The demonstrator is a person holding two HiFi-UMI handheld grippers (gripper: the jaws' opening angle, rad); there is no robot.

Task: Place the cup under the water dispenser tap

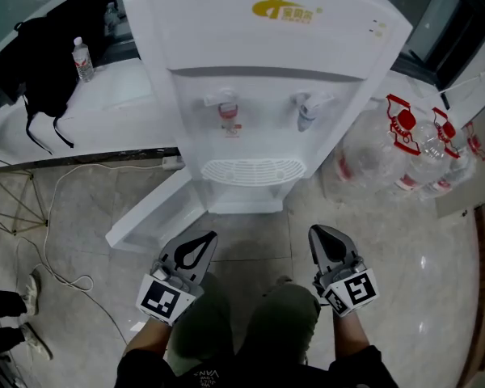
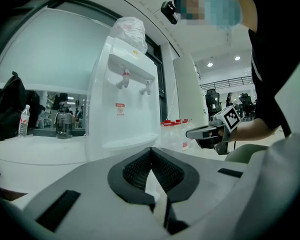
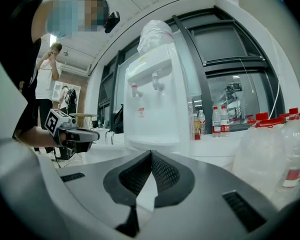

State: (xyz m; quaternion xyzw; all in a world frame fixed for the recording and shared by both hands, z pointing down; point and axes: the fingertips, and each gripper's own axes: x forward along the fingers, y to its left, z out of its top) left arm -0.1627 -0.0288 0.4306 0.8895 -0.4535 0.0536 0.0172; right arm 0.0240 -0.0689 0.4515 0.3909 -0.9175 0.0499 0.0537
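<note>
Knees [image 1: 284, 314] and both tools sit nearest the lens. Left gripper [image 1: 210, 236] and right gripper [image 1: 315, 231]: jaws closed tip to tip, nothing between them, both aimed at the water dispenser [image 1: 259, 63]. Cup: seen in no view.

Judgement: locate the cup first, grip its wall upright, then centre it on the drip tray [image 1: 253, 170] beneath one tap [image 1: 228, 111].

Only the head view shows the tray grille. Only the gripper views show the plastic cover [image 3: 157, 34] atop the dispenser.

Glossy white plastic water dispenser [image 1: 259, 63] — polished, reflective floor tiles [image 1: 388, 241].
</note>
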